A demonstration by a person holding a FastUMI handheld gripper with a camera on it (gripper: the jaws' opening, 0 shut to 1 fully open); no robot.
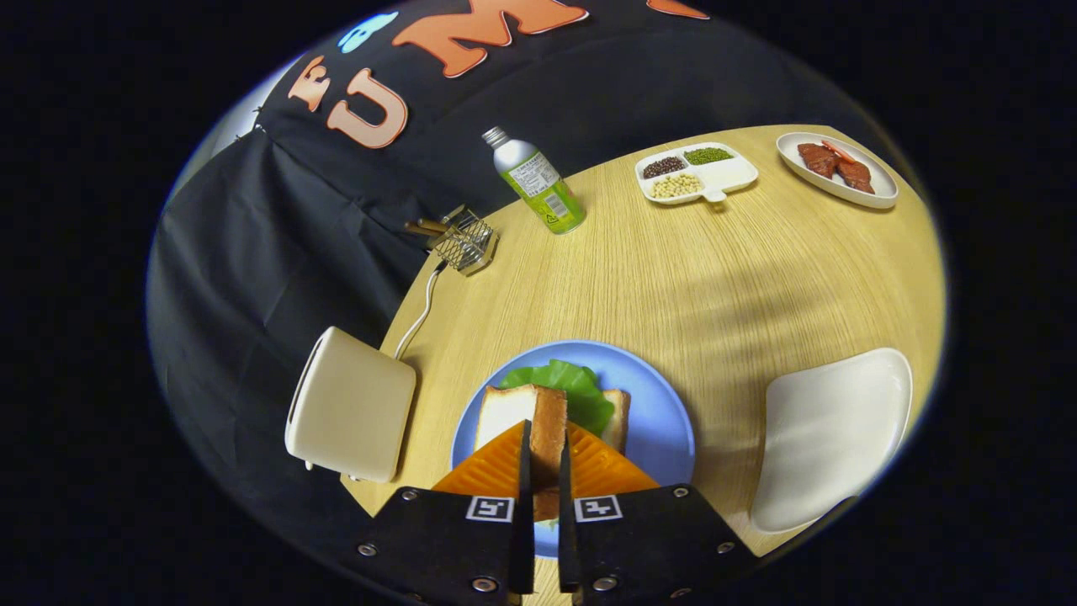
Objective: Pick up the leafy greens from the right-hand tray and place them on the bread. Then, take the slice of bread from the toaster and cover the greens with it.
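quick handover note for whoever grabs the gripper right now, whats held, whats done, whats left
Gripper: shut on the bread slice, held on edge above the blue plate.
Leafy greens already lie on the bottom bread on that plate.
Toaster is beside the plate; the white tray on the other side has no greens left.
Left: lay the held slice flat over the greens, then release.

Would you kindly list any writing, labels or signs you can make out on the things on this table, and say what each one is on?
No text here can be read.
Bottle: its green and white label carries print, too small and blurred to read.
Gripper, shut on a slice of bread held on edge over the blue plate: each finger base bears a square black-and-white marker, a pattern, not words.
Toaster: no marking seen.
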